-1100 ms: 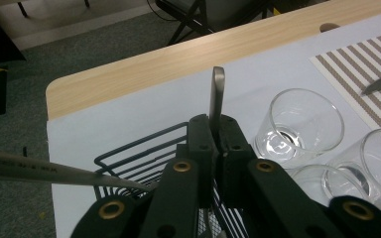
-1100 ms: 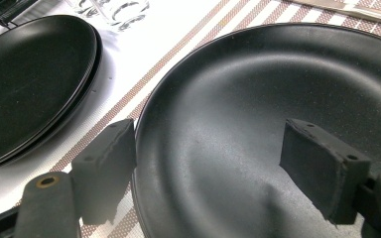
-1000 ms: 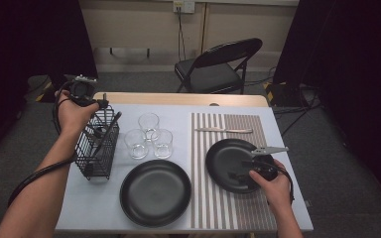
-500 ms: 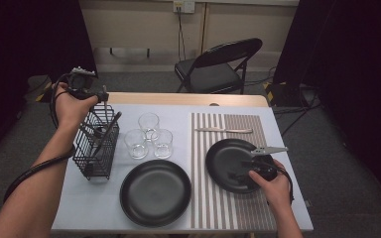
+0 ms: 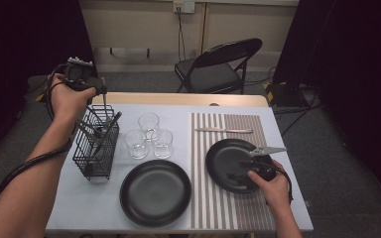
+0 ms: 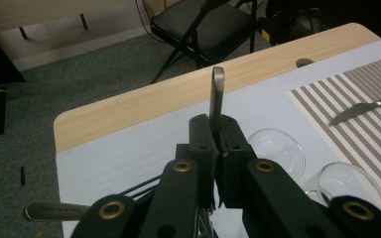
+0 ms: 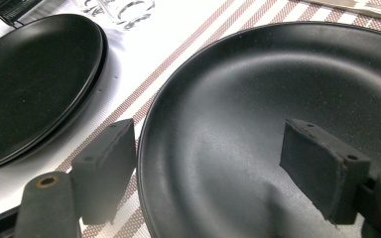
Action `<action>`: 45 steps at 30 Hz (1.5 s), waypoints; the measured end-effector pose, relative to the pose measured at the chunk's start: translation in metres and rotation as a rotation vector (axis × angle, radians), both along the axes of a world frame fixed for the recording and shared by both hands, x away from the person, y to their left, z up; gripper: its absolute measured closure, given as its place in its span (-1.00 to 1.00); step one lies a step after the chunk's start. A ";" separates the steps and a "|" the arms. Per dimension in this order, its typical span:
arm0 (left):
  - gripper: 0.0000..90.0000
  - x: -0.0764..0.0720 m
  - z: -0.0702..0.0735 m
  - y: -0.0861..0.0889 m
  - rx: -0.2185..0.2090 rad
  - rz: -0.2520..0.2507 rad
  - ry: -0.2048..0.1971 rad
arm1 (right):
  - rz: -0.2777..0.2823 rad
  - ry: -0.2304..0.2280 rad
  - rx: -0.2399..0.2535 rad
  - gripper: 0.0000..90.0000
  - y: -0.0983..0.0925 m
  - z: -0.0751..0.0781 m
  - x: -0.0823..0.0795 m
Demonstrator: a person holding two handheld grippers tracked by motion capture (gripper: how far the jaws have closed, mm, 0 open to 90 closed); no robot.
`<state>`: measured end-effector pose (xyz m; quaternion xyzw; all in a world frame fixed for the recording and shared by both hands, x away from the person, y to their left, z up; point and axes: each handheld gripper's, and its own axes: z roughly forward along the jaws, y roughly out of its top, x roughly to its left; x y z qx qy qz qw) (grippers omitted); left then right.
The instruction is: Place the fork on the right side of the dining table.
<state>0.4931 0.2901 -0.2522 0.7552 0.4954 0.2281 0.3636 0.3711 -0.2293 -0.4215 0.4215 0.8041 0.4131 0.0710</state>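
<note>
A staged recording room, not a home: black curtains [image 5: 25, 59] flank a bare wall with a socket [image 5: 183, 6], a folding chair [image 5: 218, 67] stands on grey carpet [image 5: 327, 148], and one table [image 5: 178, 99] carries the tableware.

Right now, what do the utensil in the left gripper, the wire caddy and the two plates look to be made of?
The utensil in the left gripper looks like brushed steel: grey with a dull sheen. The caddy seems black-coated metal wire, an open thin grid. The two plates look matte black, faintly speckled with soft highlights, probably glazed ceramic or melamine; the look alone cannot settle it.
</note>
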 end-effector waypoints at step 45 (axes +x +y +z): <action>0.94 0.002 0.054 -0.046 -0.010 -0.079 -0.075 | 0.002 -0.011 -0.003 -0.53 0.001 0.002 0.000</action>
